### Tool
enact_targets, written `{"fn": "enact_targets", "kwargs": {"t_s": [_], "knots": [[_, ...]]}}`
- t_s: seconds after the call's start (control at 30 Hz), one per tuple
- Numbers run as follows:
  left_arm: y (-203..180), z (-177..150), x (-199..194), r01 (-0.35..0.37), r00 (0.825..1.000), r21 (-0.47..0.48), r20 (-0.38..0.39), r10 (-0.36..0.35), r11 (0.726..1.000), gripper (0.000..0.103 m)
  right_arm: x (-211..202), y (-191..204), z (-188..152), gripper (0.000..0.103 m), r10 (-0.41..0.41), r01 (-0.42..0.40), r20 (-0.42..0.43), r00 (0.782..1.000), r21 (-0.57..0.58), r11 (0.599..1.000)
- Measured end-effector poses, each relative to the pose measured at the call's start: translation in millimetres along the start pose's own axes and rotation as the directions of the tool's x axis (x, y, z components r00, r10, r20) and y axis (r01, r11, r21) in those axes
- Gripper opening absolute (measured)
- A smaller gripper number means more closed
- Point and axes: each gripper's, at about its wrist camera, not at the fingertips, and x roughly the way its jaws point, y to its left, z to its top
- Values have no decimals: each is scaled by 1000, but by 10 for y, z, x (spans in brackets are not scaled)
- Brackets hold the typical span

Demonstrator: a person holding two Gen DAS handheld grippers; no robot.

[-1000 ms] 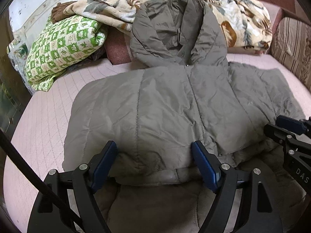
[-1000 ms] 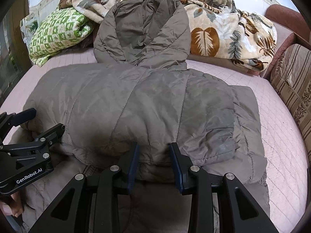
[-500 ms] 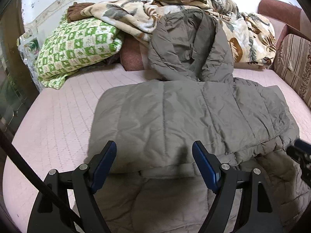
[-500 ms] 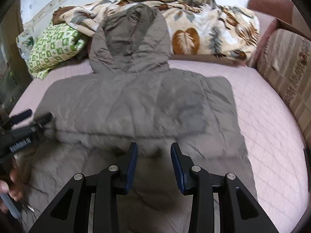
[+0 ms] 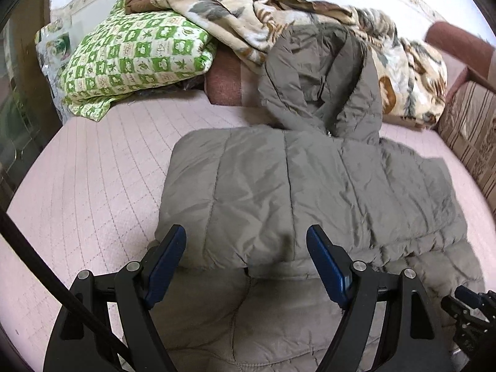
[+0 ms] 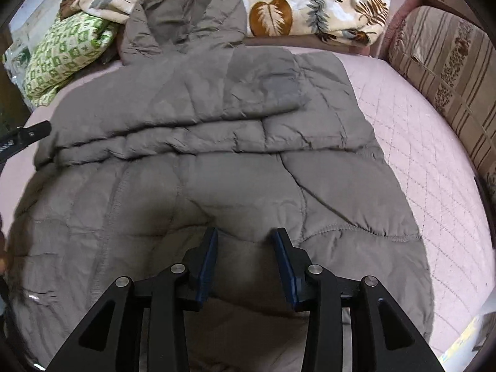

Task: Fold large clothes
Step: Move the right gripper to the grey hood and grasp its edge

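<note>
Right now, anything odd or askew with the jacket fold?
Mostly tidy. The grey puffer jacket lies folded on the pink bed cover, but its hood still rides up onto the leaf-print blanket, unfolded.

grey jacket (image 5: 279, 192) on pink bed (image 5: 93, 179)

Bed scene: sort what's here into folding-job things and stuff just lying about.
For the job:
- grey padded jacket with hood
- left tongs, open
- right tongs, opening, nothing gripped

Lying about:
- green patterned pillow
- leaf-print blanket
- striped cushion
</note>
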Motion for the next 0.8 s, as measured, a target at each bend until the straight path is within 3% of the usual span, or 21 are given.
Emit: {"fn": "enact_targets", "kwargs": {"t_s": [0.23,0.47,0.7,0.77,0.8], "knots": [[18,122,-118,20,999,-32,52,-18,999,79,-591,133,605,41,30,-27,71,997,-48,999],[-52,212,-162,6,994,9,106,-7,1000,79,-1030,424,1669,43,66,-60,169,983,-44,997],[-25,251,-90,18,992,23,121,-20,1000,79,-889,680,2833,45,141,-140,234,962,-24,990],[-31,268,-76,19,991,31,132,-23,999,79,-737,744,3206,50,130,-127,246,960,-27,992],[-34,282,-60,28,990,30,135,-32,999,79,-662,765,3331,58,130,-125,243,961,-34,992]]}}
